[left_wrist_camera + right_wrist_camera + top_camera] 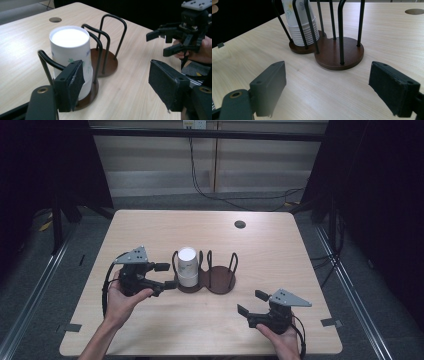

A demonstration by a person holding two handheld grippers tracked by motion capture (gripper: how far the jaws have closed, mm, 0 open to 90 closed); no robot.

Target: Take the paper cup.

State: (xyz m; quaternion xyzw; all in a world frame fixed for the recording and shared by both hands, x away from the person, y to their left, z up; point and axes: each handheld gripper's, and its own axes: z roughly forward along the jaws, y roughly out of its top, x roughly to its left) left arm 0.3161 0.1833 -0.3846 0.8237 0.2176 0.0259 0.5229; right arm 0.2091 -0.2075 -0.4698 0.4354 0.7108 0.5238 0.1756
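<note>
1. Cups [187,266]: upside-down nested stack, bottom facing up, long axis vertical. It sits in the left bay of the wire holder [220,281], mid tabletop [280,245]; right bay empty.
2. Left gripper [169,275]: jaws wide open, holding nothing, just beside the stack. In the left gripper view one jaw is outside a wire hoop.
3. Right gripper [252,302]: wide open, empty, well apart, aimed at the holder.
4. Risk: closing now likely pinches a hoop with the cup, crushing thin paper or dragging the holder.
5. Risk: a lift may bring several nested cups.
</note>
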